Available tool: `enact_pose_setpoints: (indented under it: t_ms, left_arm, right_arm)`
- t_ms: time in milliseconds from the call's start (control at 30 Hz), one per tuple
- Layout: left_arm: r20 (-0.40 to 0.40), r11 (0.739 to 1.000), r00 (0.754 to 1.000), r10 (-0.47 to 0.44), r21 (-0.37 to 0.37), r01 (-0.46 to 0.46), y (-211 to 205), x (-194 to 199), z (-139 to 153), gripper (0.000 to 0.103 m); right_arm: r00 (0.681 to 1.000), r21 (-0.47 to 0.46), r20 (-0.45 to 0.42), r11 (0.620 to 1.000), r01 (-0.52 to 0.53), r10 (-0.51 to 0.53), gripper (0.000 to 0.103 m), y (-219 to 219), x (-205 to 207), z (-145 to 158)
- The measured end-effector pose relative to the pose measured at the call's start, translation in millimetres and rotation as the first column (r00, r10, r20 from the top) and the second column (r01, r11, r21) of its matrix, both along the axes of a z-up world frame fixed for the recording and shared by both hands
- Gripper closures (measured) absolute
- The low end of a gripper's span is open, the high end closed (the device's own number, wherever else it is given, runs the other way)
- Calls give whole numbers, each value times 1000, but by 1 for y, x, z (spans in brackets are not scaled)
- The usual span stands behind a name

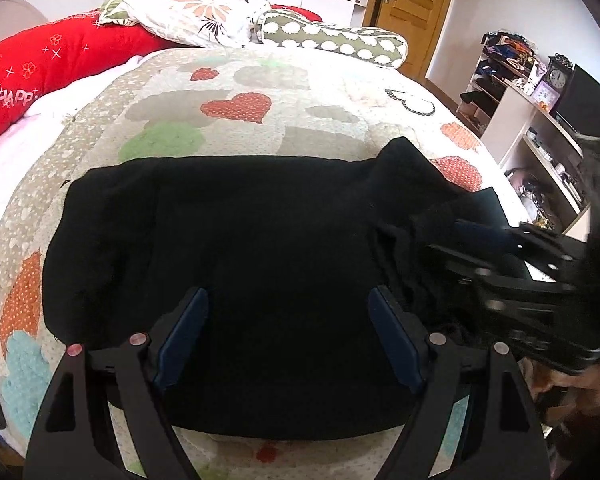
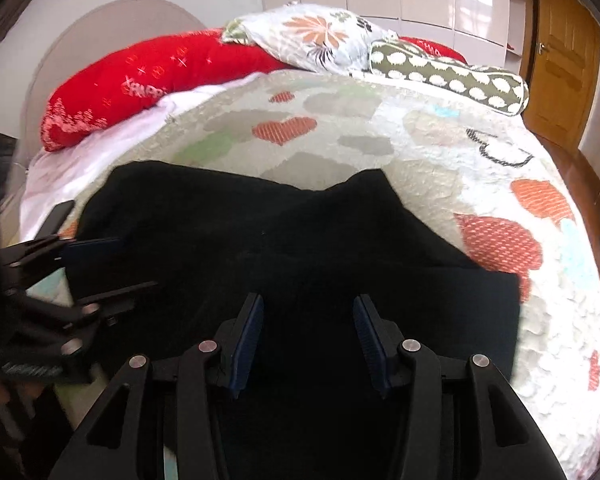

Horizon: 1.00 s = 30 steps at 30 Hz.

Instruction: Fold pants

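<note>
Black pants (image 1: 240,264) lie folded in a wide flat bundle on the quilted bed; they also show in the right wrist view (image 2: 300,240). My left gripper (image 1: 288,304) is open, its blue-padded fingers hovering over the near part of the pants with nothing between them. My right gripper (image 2: 308,308) is open over the right part of the pants, empty. It also shows at the right of the left wrist view (image 1: 472,240), and the left gripper shows at the left of the right wrist view (image 2: 112,264). A raised fold (image 1: 404,168) sticks up at the pants' far right corner.
The bed has a heart-patterned quilt (image 1: 260,92). A red pillow (image 1: 60,64), a floral pillow (image 1: 196,12) and a green bolster (image 1: 332,38) lie at the head. Shelves with clutter and a clock (image 1: 540,92) stand right of the bed. A wooden door (image 1: 416,8) is behind.
</note>
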<state>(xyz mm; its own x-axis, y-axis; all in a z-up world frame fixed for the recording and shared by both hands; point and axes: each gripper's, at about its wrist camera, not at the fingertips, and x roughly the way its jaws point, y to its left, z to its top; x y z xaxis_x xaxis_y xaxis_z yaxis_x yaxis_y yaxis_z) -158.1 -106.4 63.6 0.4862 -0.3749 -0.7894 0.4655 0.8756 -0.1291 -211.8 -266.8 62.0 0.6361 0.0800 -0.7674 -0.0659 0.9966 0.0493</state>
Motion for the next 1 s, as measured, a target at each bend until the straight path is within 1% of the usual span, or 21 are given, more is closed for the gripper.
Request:
enact_pose_setpoints:
  t_ms: [33, 100, 267, 433, 567, 633, 800, 900, 1000]
  left_arm:
    - [-3, 1000, 1000, -1, 0, 1, 0, 1, 0, 20]
    - [-1, 1000, 1000, -5, 3, 5, 0, 0, 0, 20]
    - [-8, 1000, 1000, 0, -4, 0, 2, 0, 0, 20]
    - [-3, 1000, 1000, 6, -13, -6, 5, -4, 5, 20]
    - [3, 1000, 1000, 20, -20, -19, 11, -5, 10, 20]
    - [2, 999, 1000, 30, -23, -30, 15, -6, 10, 20]
    - [-24, 998, 999, 46, -37, -47, 23, -6, 7, 20]
    - [-16, 998, 999, 45, -36, -45, 26, -10, 9, 20]
    - [-15, 997, 998, 58, -46, -59, 34, -12, 10, 20]
  right_arm:
    - [1000, 4, -1, 1000, 7, -7, 50, 0, 3, -1]
    - [1000, 4, -1, 1000, 12, -12, 49, 0, 6, 0]
    - [1000, -38, 1, 999, 9, -9, 49, 4, 1, 8]
    - [1000, -63, 17, 998, 9, -8, 49, 4, -14, 21]
    - [999, -59, 40, 998, 5, -2, 49, 6, -31, 31]
    - [999, -53, 46, 999, 3, 0, 47, 7, -38, 33]
    - [1000, -80, 18, 997, -2, 4, 46, 15, -39, 24]
    - [1000, -79, 10, 997, -8, 8, 46, 19, -41, 19]
    - [1000, -80, -17, 997, -17, 15, 46, 23, -40, 7]
